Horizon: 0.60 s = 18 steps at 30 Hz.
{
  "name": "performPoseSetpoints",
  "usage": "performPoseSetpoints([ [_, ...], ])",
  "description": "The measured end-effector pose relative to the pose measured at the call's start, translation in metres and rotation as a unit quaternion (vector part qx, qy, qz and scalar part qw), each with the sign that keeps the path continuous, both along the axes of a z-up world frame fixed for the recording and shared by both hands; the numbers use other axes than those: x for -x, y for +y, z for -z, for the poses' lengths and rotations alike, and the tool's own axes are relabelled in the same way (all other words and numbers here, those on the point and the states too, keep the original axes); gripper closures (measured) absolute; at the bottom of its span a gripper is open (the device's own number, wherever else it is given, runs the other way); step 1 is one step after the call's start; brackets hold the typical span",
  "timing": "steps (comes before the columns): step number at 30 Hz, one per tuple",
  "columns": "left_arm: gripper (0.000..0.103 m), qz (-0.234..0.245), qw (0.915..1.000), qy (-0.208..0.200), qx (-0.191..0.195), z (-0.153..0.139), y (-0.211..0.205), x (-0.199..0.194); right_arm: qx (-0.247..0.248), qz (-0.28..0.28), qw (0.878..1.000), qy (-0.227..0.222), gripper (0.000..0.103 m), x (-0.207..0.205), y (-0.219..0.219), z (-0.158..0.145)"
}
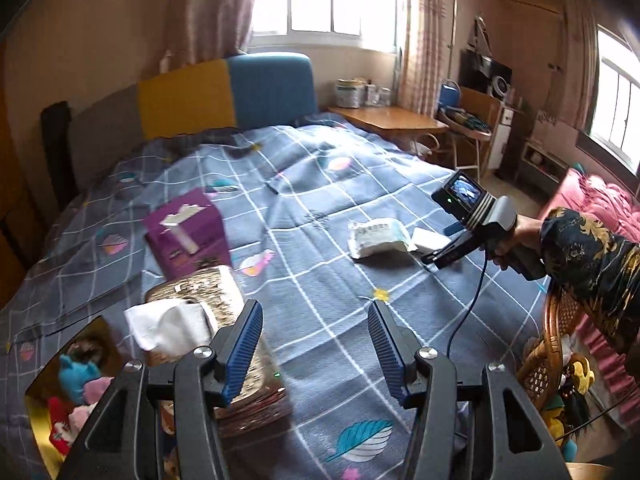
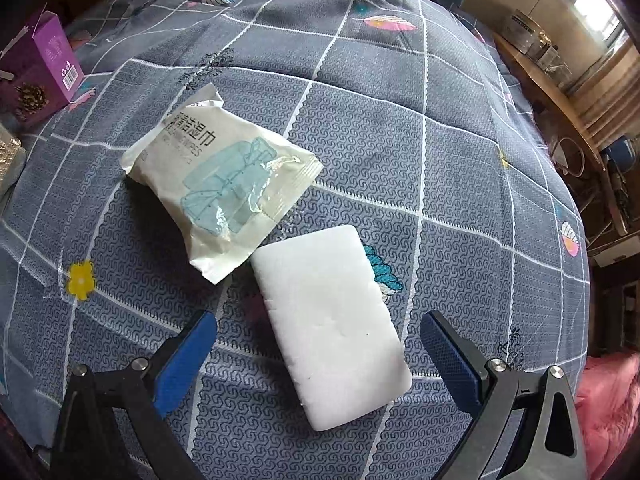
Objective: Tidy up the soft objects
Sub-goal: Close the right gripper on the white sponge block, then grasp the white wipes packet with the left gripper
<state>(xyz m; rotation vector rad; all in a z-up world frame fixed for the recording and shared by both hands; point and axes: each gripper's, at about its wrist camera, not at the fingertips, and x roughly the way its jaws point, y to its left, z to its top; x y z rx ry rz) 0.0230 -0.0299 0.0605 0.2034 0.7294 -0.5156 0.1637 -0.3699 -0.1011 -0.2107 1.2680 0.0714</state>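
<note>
A white sponge block (image 2: 332,324) lies on the grey checked bedspread (image 2: 400,140), between the open fingers of my right gripper (image 2: 320,324), which hovers just above it. A white wet-wipes pack (image 2: 220,184) lies touching its far corner. In the left wrist view the wipes pack (image 1: 378,237) and sponge (image 1: 428,238) lie mid-bed with the right gripper (image 1: 430,258) beside them. My left gripper (image 1: 316,312) is open and empty above the bed, next to a tissue box (image 1: 208,312) with a white tissue (image 1: 172,324) sticking out.
A purple box (image 1: 186,236) stands beyond the tissue box, also in the right wrist view (image 2: 44,64). A box of plush toys (image 1: 76,384) sits at the near left. A wicker chair (image 1: 548,344) and pink bedding (image 1: 600,208) are at right, a wooden table (image 1: 388,118) beyond.
</note>
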Motion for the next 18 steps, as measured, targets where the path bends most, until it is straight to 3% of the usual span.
performPoseSetpoints([
  [2,0.048,0.01,0.9999,0.005,-0.008,0.003,-0.013,-0.004,-0.004,-0.002,1.0,0.005,0.035,0.004,-0.004,0.001],
  [4,0.048,0.021,0.9996,0.006,-0.015,0.006,-0.026,-0.008,0.0,0.001,1.0,-0.002,0.044,0.008,-0.007,-0.003],
  [7,0.048,0.035,0.9989,0.014,-0.028,0.009,-0.049,-0.016,-0.005,0.02,1.0,-0.02,0.045,0.014,-0.015,-0.017],
  [11,0.048,0.046,0.9967,0.034,-0.057,0.023,-0.084,-0.033,-0.036,0.109,0.992,-0.052,0.04,0.018,-0.036,-0.039],
  [14,0.048,0.063,0.9927,0.056,-0.086,0.04,-0.113,-0.046,-0.053,0.158,0.983,-0.077,0.04,0.018,-0.042,-0.039],
  [16,0.048,0.083,0.9878,0.061,-0.116,0.052,-0.133,-0.054,-0.071,0.179,0.978,-0.087,0.041,0.018,-0.044,-0.035],
  [18,0.04,0.097,0.9814,0.055,-0.156,0.064,-0.15,-0.062,-0.062,0.194,0.975,-0.087,0.041,0.015,-0.048,-0.033],
])
